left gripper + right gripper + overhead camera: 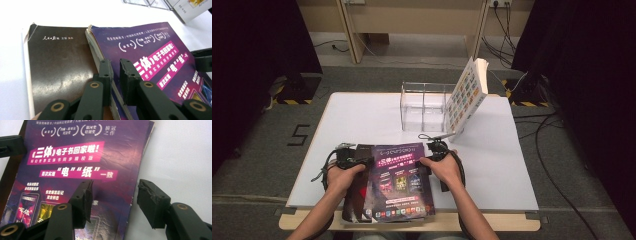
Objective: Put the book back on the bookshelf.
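A purple book [399, 182] [160, 50] [82, 152] lies flat on a dark brown book [354, 200] [57, 70] near the table's front edge. My left gripper [363, 161] [115, 65] has its jaws almost together on the purple book's left page edge, which runs through the narrow gap between them. My right gripper [426, 159] [113, 192] is open and straddles the book's right edge. One of its jaws hangs over the cover and the other over the bare table. A hand holds each gripper.
The white table [362, 115] carries a clear plastic box [424, 107] with compartments at the back centre. A book with a colourful patterned cover [467, 95] leans against the box's right side. Cables trail on the floor to the right.
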The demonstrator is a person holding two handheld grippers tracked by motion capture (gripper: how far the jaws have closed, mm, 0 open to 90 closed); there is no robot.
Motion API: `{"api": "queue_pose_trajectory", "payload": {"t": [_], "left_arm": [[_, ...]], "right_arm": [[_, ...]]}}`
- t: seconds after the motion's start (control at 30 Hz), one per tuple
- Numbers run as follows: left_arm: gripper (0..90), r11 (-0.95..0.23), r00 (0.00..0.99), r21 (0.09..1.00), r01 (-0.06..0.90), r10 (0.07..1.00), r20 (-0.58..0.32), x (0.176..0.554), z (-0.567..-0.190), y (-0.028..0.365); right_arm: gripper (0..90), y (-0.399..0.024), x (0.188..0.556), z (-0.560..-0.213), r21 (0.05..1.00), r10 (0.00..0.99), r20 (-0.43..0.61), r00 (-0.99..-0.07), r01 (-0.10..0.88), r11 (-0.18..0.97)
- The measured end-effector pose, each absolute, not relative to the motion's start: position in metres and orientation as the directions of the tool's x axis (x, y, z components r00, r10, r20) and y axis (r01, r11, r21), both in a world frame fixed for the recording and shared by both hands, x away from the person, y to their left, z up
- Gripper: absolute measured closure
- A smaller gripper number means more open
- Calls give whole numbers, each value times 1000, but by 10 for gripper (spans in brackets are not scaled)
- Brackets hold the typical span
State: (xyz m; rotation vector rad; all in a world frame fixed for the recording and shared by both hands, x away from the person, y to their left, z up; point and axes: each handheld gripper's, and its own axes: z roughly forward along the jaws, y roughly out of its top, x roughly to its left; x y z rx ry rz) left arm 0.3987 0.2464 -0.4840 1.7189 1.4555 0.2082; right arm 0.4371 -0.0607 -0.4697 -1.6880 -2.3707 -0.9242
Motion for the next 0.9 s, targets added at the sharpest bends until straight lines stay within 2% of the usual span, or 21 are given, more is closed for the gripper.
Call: {"api": "queue_pose_trajectory", "payload": {"t": [0.33, 0.73, 0.8, 0.9], "left_arm": [[794, 25, 312, 678, 735, 875, -370, 401, -483, 243], [794, 24, 297, 665, 746, 882, -365, 403, -481, 241], [794, 18, 301, 666, 746, 883, -360, 403, -481, 241], [794, 14, 301, 669, 743, 886, -353, 403, -481, 240]], "right_arm": [[452, -62, 439, -471, 411, 830, 415, -374, 890, 196], [388, -58, 439, -471, 393, 828, 427, -364, 899, 192], [402, -59, 440, -471, 395, 826, 428, -367, 898, 194], [479, -62, 440, -472, 401, 831, 418, -368, 895, 195]]}}
